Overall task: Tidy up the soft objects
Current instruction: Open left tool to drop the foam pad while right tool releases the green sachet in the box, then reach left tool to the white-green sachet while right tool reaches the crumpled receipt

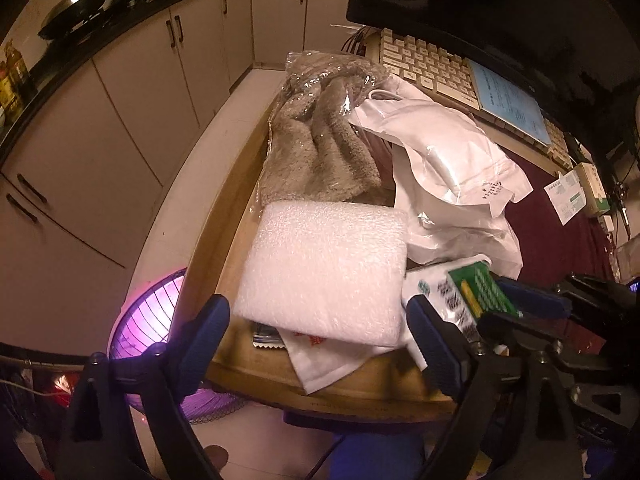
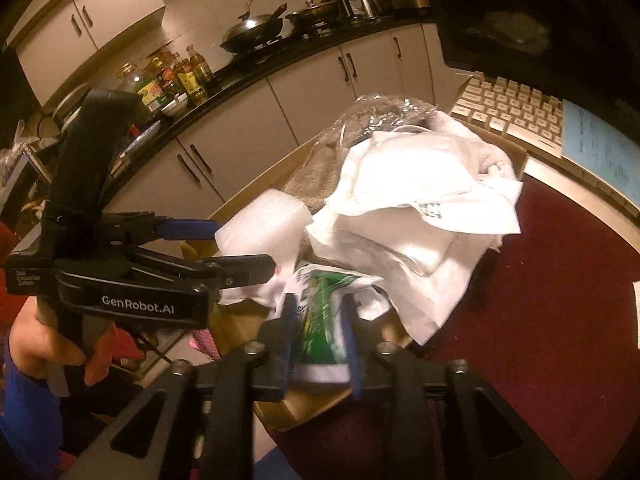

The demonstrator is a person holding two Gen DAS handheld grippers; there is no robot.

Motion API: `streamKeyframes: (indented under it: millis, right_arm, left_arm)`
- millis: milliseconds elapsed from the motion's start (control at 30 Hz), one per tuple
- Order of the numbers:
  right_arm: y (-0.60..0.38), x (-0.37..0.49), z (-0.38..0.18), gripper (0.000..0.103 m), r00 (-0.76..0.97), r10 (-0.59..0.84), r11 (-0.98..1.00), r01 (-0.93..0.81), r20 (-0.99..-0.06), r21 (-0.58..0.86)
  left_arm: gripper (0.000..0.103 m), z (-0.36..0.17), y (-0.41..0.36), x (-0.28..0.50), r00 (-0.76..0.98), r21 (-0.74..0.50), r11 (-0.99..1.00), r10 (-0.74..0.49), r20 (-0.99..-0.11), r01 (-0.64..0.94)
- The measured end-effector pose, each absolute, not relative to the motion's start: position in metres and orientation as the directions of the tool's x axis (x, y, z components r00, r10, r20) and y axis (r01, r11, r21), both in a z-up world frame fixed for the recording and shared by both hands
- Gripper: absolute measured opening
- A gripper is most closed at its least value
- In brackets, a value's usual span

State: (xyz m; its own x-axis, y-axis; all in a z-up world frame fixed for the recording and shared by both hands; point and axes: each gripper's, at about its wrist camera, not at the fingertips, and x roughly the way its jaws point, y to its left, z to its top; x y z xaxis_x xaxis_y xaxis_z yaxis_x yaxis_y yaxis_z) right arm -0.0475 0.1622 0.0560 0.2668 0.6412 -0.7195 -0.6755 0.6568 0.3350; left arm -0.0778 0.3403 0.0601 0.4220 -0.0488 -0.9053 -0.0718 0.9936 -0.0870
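Right gripper (image 2: 318,332) nearest the lens: jaws pinched on a green-and-white packet (image 2: 320,312), held at the near corner of the cardboard box (image 1: 224,248); left gripper (image 1: 316,336) jaws spread wide, nothing between them, just in front of the white foam pad (image 1: 320,268); foam pad lies at the box's near end, atop a white cloth (image 1: 320,364); behind it a grey towel in clear plastic (image 1: 320,136); beside that, white plastic bags (image 1: 448,176) heaped and spilling over the box's right edge onto the dark red mat (image 2: 540,300); keyboard (image 2: 516,112) beyond.
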Motion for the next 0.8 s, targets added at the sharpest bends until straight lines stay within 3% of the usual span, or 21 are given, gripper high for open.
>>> streamKeyframes:
  millis: [33,167,433,800]
  right_arm:
    - [0.159,-0.048,0.057,0.044,0.268,0.646,0.657,-0.671,-0.714,0.343]
    - [0.142,-0.048,0.064,0.05,0.29,0.656,0.668,-0.652,-0.697,0.358]
    - [0.085,-0.039,0.068,0.085,0.353,0.634,0.727,-0.576,-0.688,0.374]
    - [-0.025,-0.02,0.054,0.092,0.46,0.503,0.853,-0.399,-0.732,0.336]
  left_arm:
    - [0.092,0.062,0.34,-0.079,0.425,-0.092,0.993,-0.053,-0.903,-0.072]
    - [0.095,0.071,0.333,-0.083,0.44,-0.084,0.995,-0.048,-0.897,-0.062]
    - [0.098,0.085,0.304,-0.086,0.446,-0.041,0.999,-0.037,-0.895,0.0]
    - [0.099,0.108,0.246,-0.092,0.474,0.0,0.992,-0.06,-0.879,0.126]
